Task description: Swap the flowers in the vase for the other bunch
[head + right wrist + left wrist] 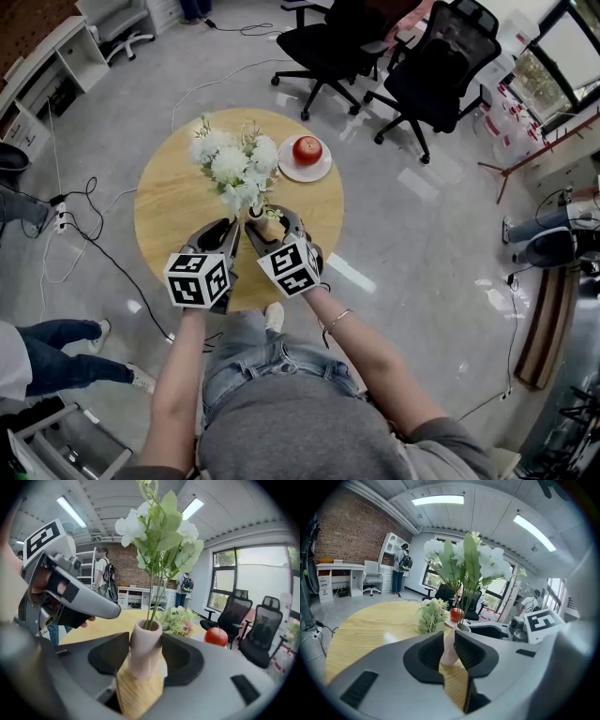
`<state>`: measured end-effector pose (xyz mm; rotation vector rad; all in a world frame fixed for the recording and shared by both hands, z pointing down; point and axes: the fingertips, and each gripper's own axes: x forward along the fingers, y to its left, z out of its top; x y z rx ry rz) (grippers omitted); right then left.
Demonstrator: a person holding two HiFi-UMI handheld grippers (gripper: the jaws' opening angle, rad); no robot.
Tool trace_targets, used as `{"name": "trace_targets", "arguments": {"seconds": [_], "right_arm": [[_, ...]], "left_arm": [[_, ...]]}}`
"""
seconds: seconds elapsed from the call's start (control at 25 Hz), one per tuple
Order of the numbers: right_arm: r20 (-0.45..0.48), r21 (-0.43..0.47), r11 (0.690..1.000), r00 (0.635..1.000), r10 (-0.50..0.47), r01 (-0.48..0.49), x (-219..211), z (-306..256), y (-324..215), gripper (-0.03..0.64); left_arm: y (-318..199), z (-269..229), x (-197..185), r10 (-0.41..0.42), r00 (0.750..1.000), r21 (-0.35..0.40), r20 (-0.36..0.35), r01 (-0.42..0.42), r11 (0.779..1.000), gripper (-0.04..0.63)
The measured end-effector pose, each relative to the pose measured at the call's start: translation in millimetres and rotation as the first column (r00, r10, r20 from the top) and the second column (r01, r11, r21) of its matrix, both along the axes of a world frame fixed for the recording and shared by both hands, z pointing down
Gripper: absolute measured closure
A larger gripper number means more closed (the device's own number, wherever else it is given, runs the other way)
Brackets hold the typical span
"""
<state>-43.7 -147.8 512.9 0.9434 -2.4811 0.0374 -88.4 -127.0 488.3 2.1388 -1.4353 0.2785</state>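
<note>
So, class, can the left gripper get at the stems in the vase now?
Probably yes: the stems rise bare above the vase, the right gripper clamps only its neck, and the left gripper sits close beside.

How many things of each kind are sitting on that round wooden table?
Vase: 1
Flower bunches: 2 (bunch in the vase, bunch lying flat)
Apple: 1
Plate: 1
Total: 5
</note>
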Motion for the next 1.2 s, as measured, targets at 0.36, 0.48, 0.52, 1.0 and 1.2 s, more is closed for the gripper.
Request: {"name": "trace_targets", "arguments": {"seconds": [0.36, 0.48, 0.52, 1.0, 1.2], "right_arm": [[0.016, -0.014, 1.000, 1.000, 0.003, -0.003, 2, 0, 1, 0.396], [0.016, -0.022, 1.000, 1.000, 0.012, -0.012, 5, 3, 5, 0.396], [0.017, -0.024, 1.000, 1.000, 0.015, -0.015, 6, 4, 6, 0.396], [0.115, -0.069, 0.995, 0.990, 0.079, -0.072, 28, -8, 38, 0.532], [0.133, -0.068, 0.992, 0.985, 0.111, -0.103, 45, -13, 46, 0.595]], "left_arm": [[7, 8, -8, -0.037, 0.999, -0.021, 0.014, 0.037, 0.999, 0.548], [10, 9, -9, -0.044, 0.999, -0.022, 0.015, 0.044, 0.999, 0.553], [11, 10, -9, -0.046, 0.999, -0.023, 0.016, 0.046, 0.999, 0.555], [28, 16, -12, -0.074, 0.997, -0.039, 0.029, 0.076, 0.996, 0.561], [35, 18, -17, -0.089, 0.996, -0.038, 0.020, 0.090, 0.995, 0.565]]}}
